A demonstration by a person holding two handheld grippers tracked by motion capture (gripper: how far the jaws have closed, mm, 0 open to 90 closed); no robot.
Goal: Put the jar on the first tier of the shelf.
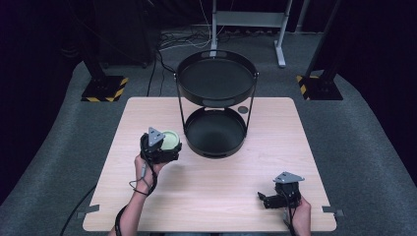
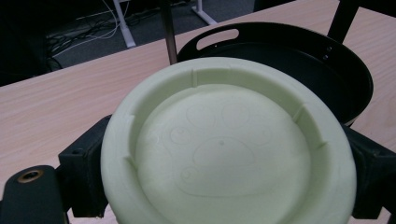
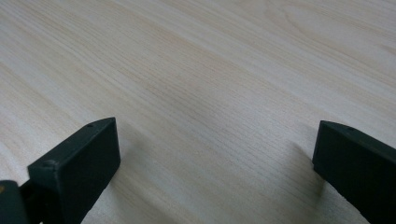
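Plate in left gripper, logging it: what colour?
Pale green plate, clearest in the left gripper view.

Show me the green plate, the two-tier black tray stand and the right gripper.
pale green plate (image 2: 224, 154): left gripper view, its embossed centre.
two-tier black tray stand (image 1: 216, 56): high view, far rim of upper tray.
right gripper (image 1: 264, 199): high view, between its fingers.
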